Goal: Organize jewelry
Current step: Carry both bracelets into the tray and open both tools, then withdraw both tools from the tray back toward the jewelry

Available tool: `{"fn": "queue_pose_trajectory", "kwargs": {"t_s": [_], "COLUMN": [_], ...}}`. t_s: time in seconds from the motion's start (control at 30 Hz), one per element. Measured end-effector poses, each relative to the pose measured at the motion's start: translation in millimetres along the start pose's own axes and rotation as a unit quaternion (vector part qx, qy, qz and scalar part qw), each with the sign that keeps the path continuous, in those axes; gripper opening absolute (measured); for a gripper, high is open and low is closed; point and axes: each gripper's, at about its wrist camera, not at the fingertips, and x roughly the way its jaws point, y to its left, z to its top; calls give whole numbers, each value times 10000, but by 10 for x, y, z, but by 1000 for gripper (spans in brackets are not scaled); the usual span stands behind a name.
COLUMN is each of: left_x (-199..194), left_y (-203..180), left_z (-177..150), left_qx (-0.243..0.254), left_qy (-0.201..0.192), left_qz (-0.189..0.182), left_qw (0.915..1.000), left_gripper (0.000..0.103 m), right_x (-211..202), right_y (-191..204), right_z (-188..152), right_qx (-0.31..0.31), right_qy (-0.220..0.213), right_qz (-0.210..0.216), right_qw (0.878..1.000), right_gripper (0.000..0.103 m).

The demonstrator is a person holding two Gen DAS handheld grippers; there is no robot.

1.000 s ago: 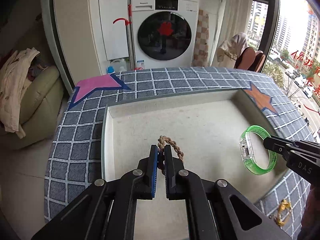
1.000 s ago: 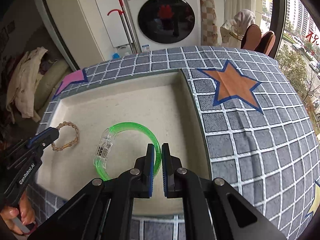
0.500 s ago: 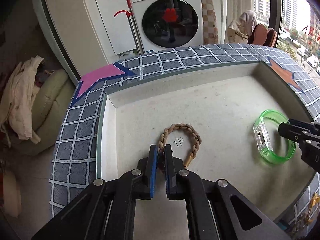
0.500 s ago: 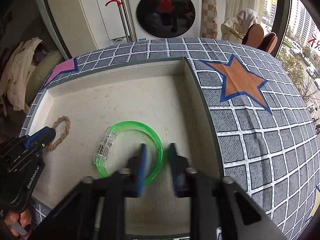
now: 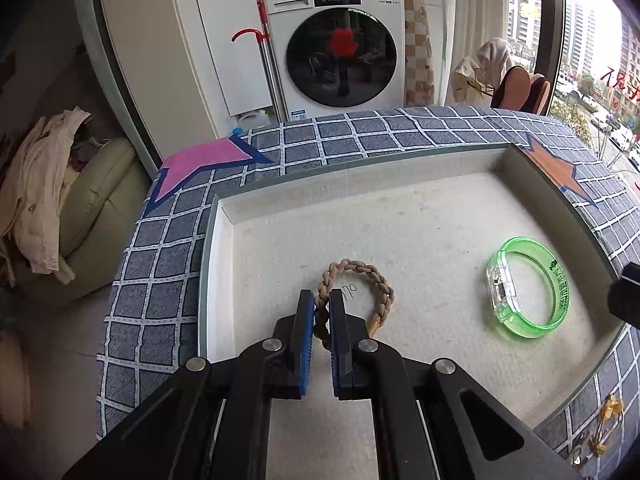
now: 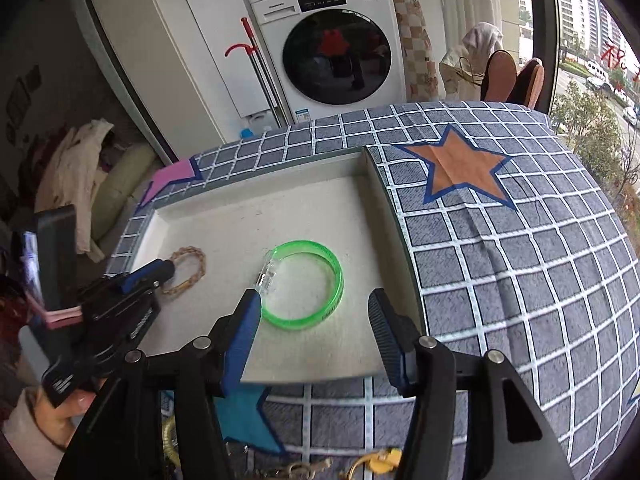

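A tan braided bracelet [image 5: 360, 276] lies on the floor of the white tray [image 5: 360, 192], near its left side. My left gripper [image 5: 322, 306] is shut on the bracelet's near edge; it also shows in the right wrist view [image 6: 160, 270] beside the bracelet [image 6: 188, 266]. A translucent green bangle [image 5: 528, 286] lies free in the tray's right part. My right gripper [image 6: 314, 310] is open wide, raised just behind the bangle [image 6: 308, 284], holding nothing.
The tray sits on a grey checked cloth [image 6: 500, 260] with an orange star [image 6: 460, 168] and a pink star [image 5: 200, 160]. Gold jewelry [image 6: 376, 460] lies on the cloth at the near edge. A washing machine [image 5: 340, 48] stands behind.
My right gripper opened, let go of the green bangle and drew back. My left gripper stayed shut on the braided bracelet, which now lies flatter on the tray floor.
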Motion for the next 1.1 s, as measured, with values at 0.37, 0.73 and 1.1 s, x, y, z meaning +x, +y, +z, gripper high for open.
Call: {"fn": "queue_pose_trajectory", "kwargs": {"t_s": [0.37, 0.73, 1.1], "left_x": [-189, -888, -1198], "left_y": [32, 113, 153], "left_z": [20, -340, -1022], "left_qx": [-175, -237, -563], "left_qy": [-456, -668, -365], "left_qz": [228, -515, -515], "left_qw": [9985, 9962, 9964], "left_gripper": [103, 103, 103], "right_x": [-412, -834, -1075], "right_y": [-27, -34, -132], "right_z": [-235, -592, -935], "right_qx": [163, 102, 218], "right_qy": [-150, -694, -799], "right_qz": [259, 268, 235], "right_qw": [9994, 9972, 9963], "right_gripper": [74, 103, 103]}}
